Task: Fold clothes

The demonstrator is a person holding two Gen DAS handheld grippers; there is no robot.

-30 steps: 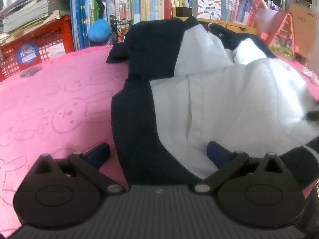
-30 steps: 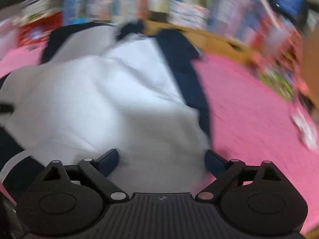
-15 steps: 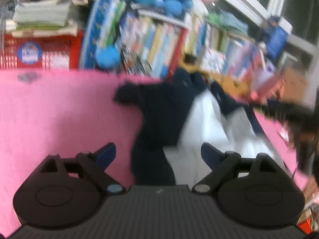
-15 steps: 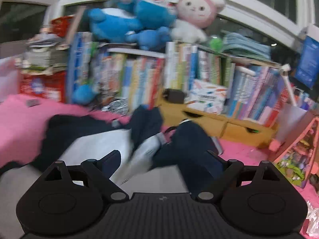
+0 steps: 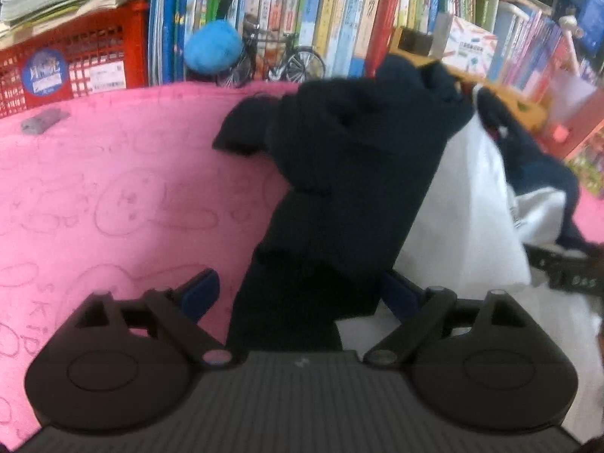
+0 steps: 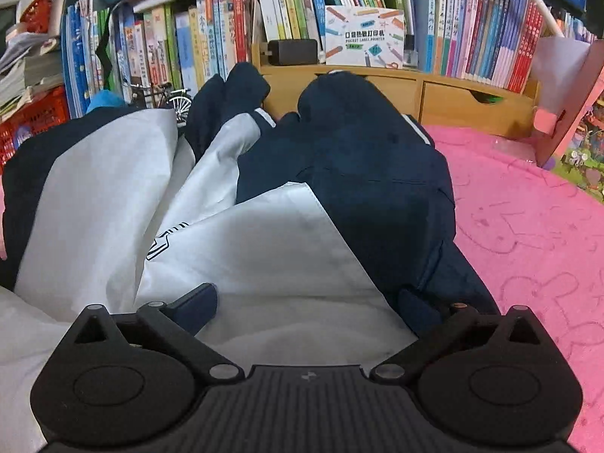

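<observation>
Navy-and-white jacket (image 6: 264,196) is lying crumpled on the pink blanket (image 5: 94,196), its collar end reaching toward the bookshelf (image 6: 339,11). Left gripper (image 5: 300,294) is angling downward over the jacket's navy sleeve (image 5: 339,188); its jaws have just been opening and are standing wide apart, with cloth lying between them but not pinched. Right gripper (image 6: 307,304) is angling downward over the white front panel; its jaws have just been opening too and are gripping nothing. Red crate (image 5: 75,60) is sitting behind the blanket; papers are stacked on top of it and its contents are unreadable.
</observation>
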